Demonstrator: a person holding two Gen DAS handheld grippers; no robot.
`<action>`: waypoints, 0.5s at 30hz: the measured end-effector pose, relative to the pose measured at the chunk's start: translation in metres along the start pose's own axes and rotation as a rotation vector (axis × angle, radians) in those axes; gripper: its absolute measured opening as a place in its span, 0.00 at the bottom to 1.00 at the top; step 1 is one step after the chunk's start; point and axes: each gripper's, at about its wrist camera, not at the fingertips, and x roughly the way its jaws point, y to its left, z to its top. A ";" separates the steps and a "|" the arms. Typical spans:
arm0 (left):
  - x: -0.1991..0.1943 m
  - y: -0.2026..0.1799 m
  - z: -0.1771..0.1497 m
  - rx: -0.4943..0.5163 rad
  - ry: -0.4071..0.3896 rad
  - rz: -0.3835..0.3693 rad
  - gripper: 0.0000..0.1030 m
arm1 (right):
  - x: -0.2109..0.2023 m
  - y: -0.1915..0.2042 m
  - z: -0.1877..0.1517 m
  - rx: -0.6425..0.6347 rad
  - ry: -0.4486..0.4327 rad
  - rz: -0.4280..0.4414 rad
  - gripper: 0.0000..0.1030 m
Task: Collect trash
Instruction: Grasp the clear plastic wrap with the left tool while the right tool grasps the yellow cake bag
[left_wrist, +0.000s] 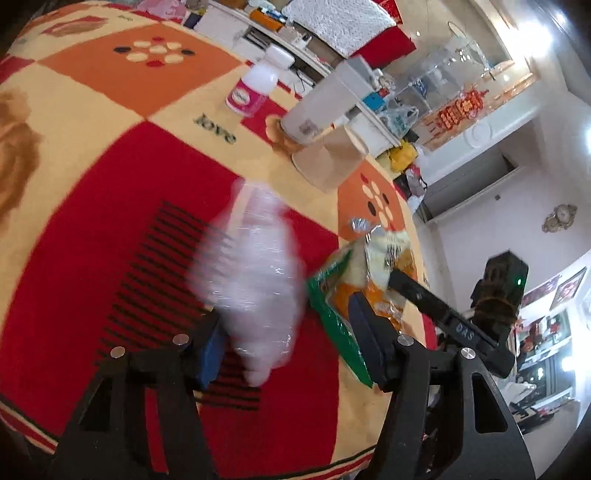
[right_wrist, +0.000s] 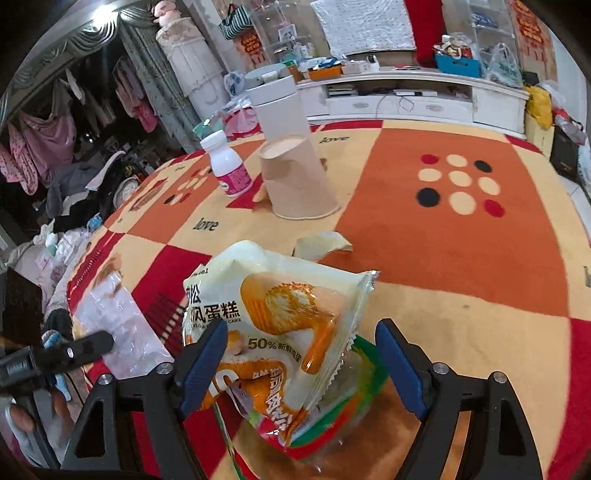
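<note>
**Wrappers Between the Tongs**

The table has a soft cloth (right_wrist: 461, 280) with red, orange and cream squares on it.

The left tongs (left_wrist: 291, 354) stand wide apart. A crinkly clear plastic bag (left_wrist: 258, 280) sits between the blue pads. It looks blurry. The left pad is right at its edge, but the other pad is apart from it, so the tongs do not squeeze it.

The right tongs (right_wrist: 301, 363) are wide too. A cream and orange cake wrapper (right_wrist: 280, 314) lies between the blue pads, on top of a green and red see-through wrapper (right_wrist: 332, 424). The left pad is at the wrapper's edge, but I cannot tell if it presses. The right pad has a gap beside it.

A small torn scrap of cream paper (right_wrist: 323, 245) lies on the cloth just behind the cake wrapper. Farther back, a brown paper cup (right_wrist: 295, 177) stands upside down. A small white bottle with a pink label (right_wrist: 229, 166) stands near it. A tall white can (right_wrist: 280, 107) stands behind the cup.
</note>
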 end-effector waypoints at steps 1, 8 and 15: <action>0.005 0.000 -0.002 -0.005 0.005 -0.002 0.59 | 0.003 0.001 -0.001 -0.003 -0.003 0.005 0.60; 0.029 -0.002 -0.007 0.030 0.052 0.036 0.19 | -0.008 0.008 -0.009 -0.041 -0.028 0.037 0.27; 0.005 -0.017 -0.006 0.081 0.004 0.015 0.13 | -0.044 0.001 -0.010 -0.009 -0.094 0.081 0.25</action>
